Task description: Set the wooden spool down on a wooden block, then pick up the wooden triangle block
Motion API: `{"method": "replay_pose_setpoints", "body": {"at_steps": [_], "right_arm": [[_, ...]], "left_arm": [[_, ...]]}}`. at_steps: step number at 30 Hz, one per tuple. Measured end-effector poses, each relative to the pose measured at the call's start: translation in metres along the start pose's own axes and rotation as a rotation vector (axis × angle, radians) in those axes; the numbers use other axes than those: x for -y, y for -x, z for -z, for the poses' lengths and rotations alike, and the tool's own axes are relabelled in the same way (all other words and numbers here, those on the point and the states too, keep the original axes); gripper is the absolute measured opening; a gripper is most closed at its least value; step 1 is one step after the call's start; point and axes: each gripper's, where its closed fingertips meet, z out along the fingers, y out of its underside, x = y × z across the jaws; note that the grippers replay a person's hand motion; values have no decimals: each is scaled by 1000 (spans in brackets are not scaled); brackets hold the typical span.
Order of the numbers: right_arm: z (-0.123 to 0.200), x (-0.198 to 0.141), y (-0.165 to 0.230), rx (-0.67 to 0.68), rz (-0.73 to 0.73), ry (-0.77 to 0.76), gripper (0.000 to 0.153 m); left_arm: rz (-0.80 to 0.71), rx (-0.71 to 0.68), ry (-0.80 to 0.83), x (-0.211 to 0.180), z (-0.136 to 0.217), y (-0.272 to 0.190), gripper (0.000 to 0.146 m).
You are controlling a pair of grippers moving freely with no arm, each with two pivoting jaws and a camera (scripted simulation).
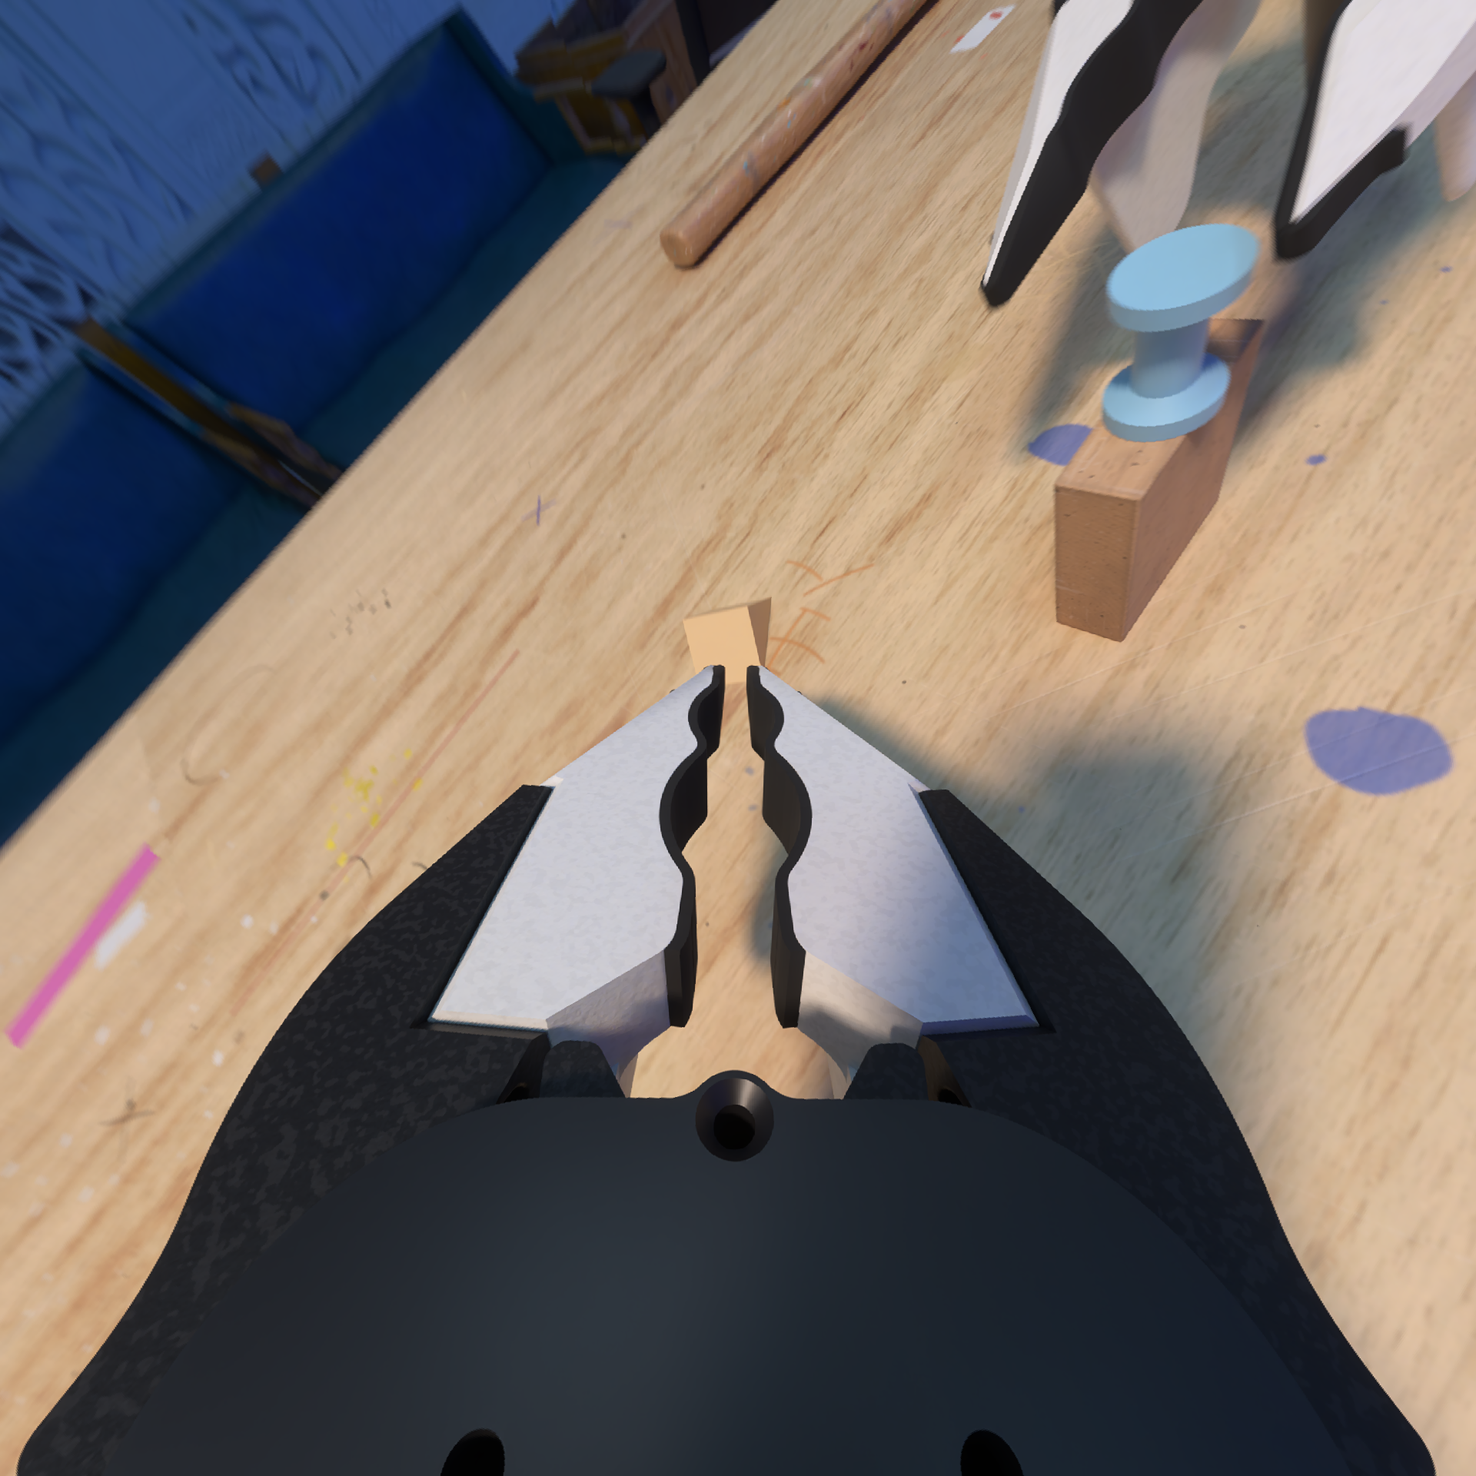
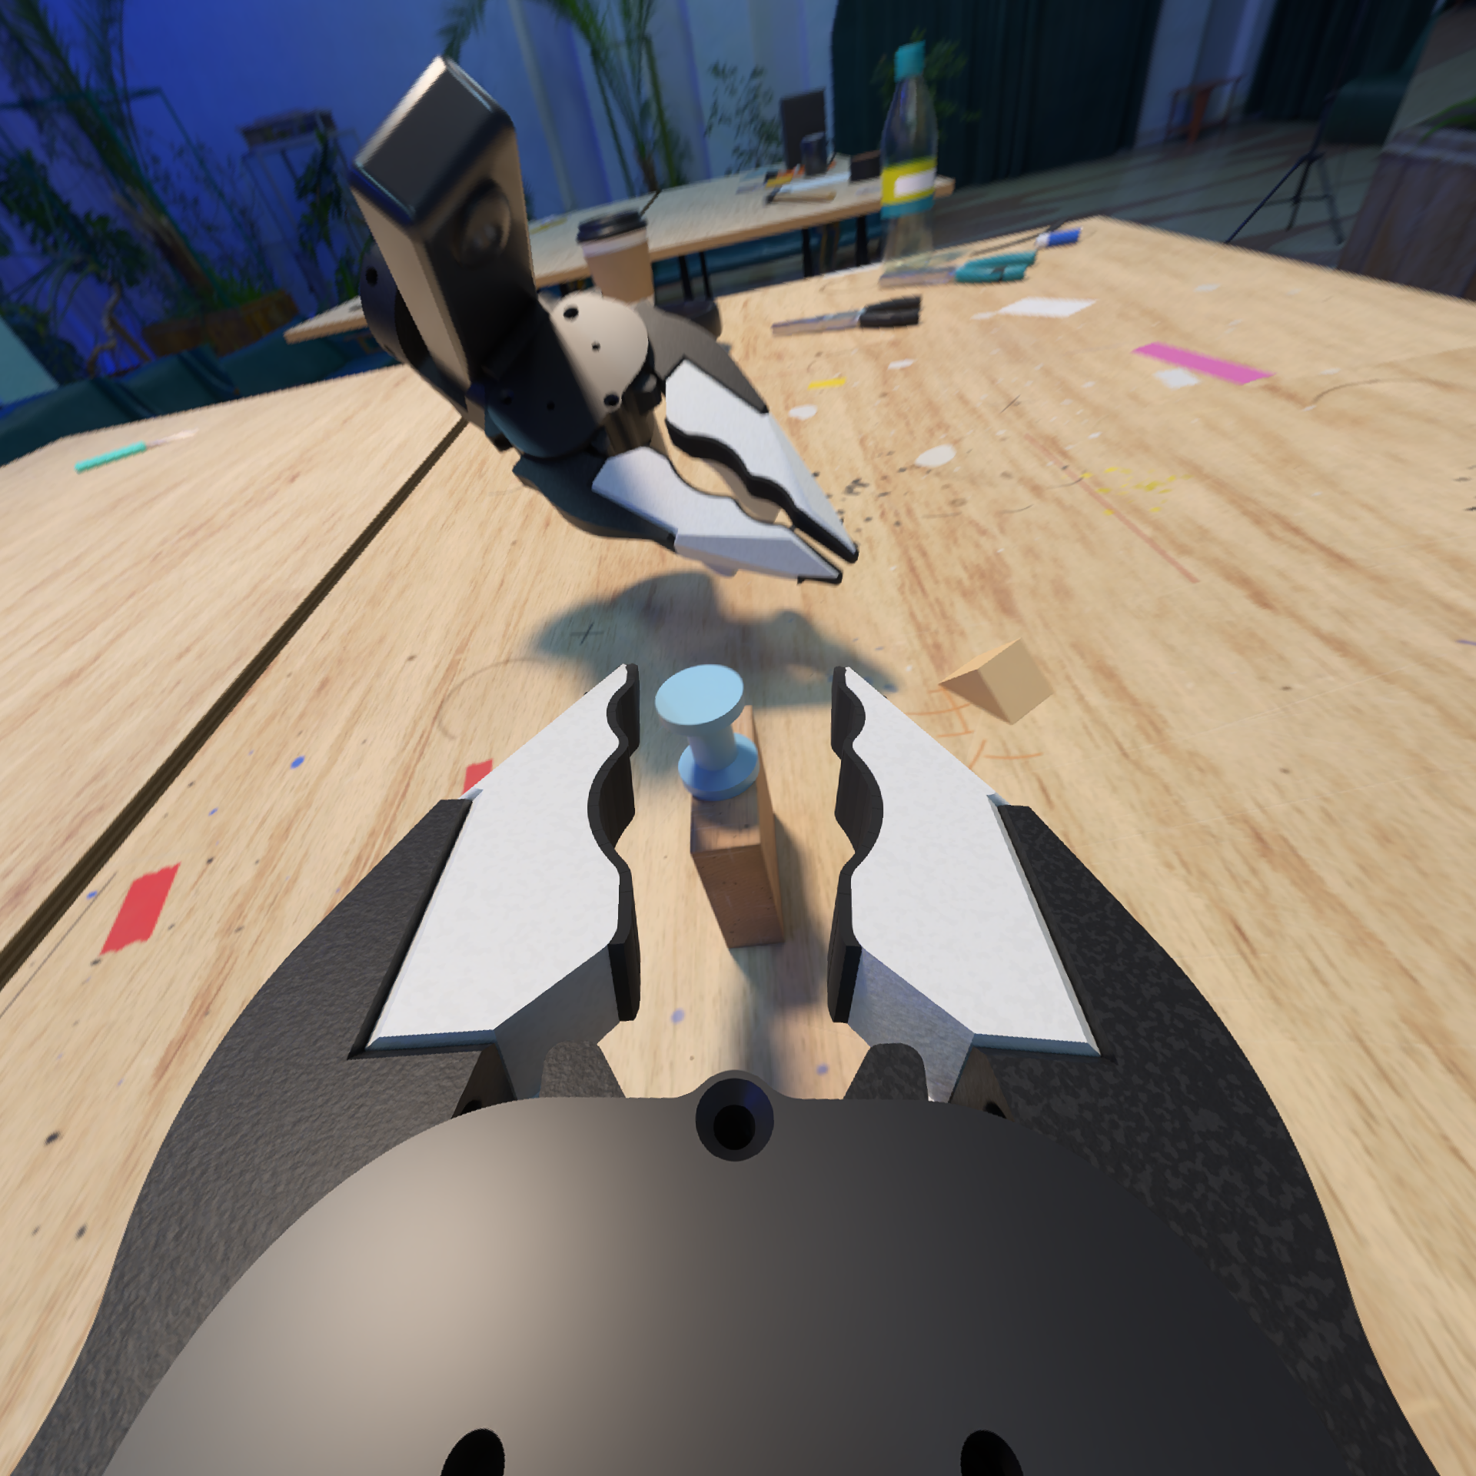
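**Spool seated on block; triangle pickup pending**

Spool [image 2: 708, 733], pale blue, stands upright on the top face of the wooden block [image 2: 739, 874], toward its far end. First step judged complete.

Left to right in the right wrist view: left tool [image 2: 845, 561] hangs above the desk [image 2: 240, 639], fingers nearly together with a thin gap, nothing between them. Below it sit the spool and block, framed by the right tool [image 2: 733, 687], which is spread wide and empty; its fingers flank the spool without touching. Farther right lies the wooden triangle block [image 2: 998, 683], on the desk, apart from the block.

Left wrist view: the triangle block [image 1: 723, 635] shows just beyond the left tool's [image 1: 735, 671] tips; contact cannot be judged.

Step in hand: pickup of the triangle, likely by the left tool. Next move calls for wider fingers, descent, and closure across two flat faces; sloped face may slip.
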Motion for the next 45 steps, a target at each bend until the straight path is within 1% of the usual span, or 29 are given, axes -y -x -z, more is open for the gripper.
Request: {"method": "replay_pose_setpoints", "body": {"at_steps": [3,6,9,13,16,18,20,21,23,25,28,31,38,40,43,45], "right_arm": [[9,10,-11,-66,-11,-56,49],[17,17,-21,-128,-25,-91,49],[21,19,-27,-166,-30,-94,48],[25,16,-41,-265,-42,-70,48],[30,10,-58,-394,-44,-12,50],[39,7,-73,-526,-28,16,55],[50,3,-88,-679,-1,62,61],[54,2,-92,-728,19,87,65],[58,-2,-97,-799,59,134,66],[56,-9,-99,-819,78,195,65],[52,-19,-101,-822,66,245,66],[54,-21,-103,-824,36,248,66],[57,-25,-107,-821,3,245,64],[57,-28,-107,-820,4,255,63],[56,-30,-107,-815,-2,261,63],[55,-32,-108,-815,-1,271,63]], "left_arm": [[93,-30,44,-9,-4,2,14],[135,-43,64,-14,-7,2,25],[150,-30,85,-19,-9,3,28],[182,4,119,-25,-12,9,33],[202,22,126,-26,-12,13,34],[206,32,134,-28,-12,15,36],[204,40,143,-29,-13,15,40],[201,45,148,-30,-13,15,42],[198,51,159,-31,-14,16,50],[201,51,163,-31,-14,16,54],[221,48,171,-33,-16,17,54],[231,52,189,-34,-22,20,54],[164,43,259,-36,-43,21,59],[160,19,251,-34,-47,19,58],[154,-74,220,-29,-54,14,58],[156,-122,216,-27,-59,12,55]]}}
